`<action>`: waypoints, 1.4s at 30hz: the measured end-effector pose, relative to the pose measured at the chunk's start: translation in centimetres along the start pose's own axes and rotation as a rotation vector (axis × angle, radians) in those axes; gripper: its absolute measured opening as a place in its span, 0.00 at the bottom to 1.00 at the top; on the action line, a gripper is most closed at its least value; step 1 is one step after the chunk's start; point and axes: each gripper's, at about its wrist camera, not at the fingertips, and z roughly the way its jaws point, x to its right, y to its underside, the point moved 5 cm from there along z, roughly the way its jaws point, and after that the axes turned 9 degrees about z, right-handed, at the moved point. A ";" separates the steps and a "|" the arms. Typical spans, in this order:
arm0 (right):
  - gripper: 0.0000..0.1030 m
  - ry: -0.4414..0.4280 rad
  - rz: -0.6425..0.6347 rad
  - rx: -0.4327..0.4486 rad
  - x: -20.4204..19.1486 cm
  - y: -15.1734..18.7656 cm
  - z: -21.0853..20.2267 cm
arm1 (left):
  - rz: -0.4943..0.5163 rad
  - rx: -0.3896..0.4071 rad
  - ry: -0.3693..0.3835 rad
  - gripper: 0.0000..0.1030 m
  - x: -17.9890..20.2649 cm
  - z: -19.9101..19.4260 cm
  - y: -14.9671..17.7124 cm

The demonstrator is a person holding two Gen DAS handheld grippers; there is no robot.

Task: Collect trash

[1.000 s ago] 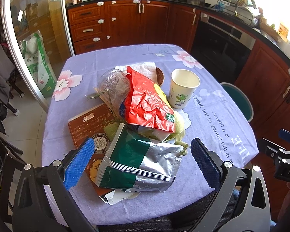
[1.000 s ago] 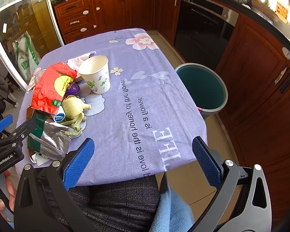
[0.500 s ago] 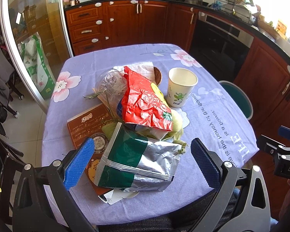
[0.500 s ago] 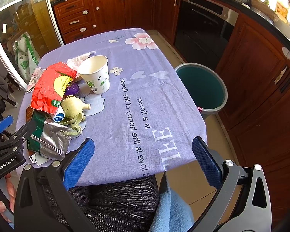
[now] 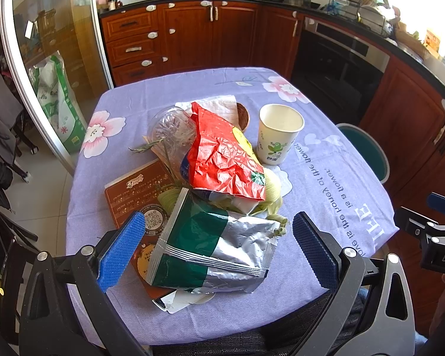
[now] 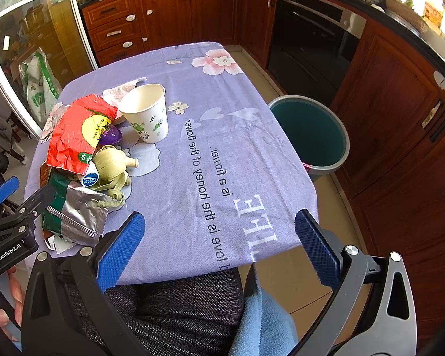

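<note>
Trash heaped on the near-left part of a table (image 5: 326, 195) under a lilac flowered cloth. Left gripper (image 5: 219, 246) hovers over the table's near edge, jaws wide apart, nothing between the blue pads (image 5: 120, 247). Green-and-silver foil bag (image 5: 210, 246) lies flat, framed between the two pads in the left wrist view but beyond and below them, untouched. Behind it, a crumpled red bag (image 5: 225, 160) leans over a clear plastic container (image 5: 170, 130) lying on its side. Pale green husk bundle (image 6: 112, 163) sits just right of the red bag, touching the foil bag's far corner. White paper cup (image 5: 279, 133) stands upright, just right of the pile, apart from it. Brown printed card (image 5: 139, 190) lies flat under the foil bag's left side; a scrap of white paper (image 5: 184, 299) pokes out at the near edge.

Right gripper (image 6: 219, 249) hangs off the near-right corner of the table, jaws equally spread, holding nothing; only cloth and floor lie between them. Teal bin (image 6: 311, 133) stands on the floor by the table's right side, well apart from the pile
</note>
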 end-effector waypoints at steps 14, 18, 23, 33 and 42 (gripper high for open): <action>0.94 -0.001 0.004 -0.002 0.0 0.0 0.1 | 0.001 0.000 -0.003 0.97 0.1 0.0 0.0; 0.94 -0.001 0.004 -0.003 0.1 0.0 0.1 | 0.002 0.000 -0.004 0.97 0.0 0.0 0.0; 0.94 -0.001 0.007 -0.003 0.1 0.0 0.1 | 0.003 0.001 -0.005 0.97 0.0 0.0 0.0; 0.94 -0.001 0.006 -0.005 0.1 0.0 0.2 | 0.004 0.001 -0.007 0.97 0.2 0.0 0.0; 0.94 -0.041 -0.016 0.041 -0.1 -0.3 0.2 | 0.072 -0.010 -0.011 0.97 -3.6 1.8 0.6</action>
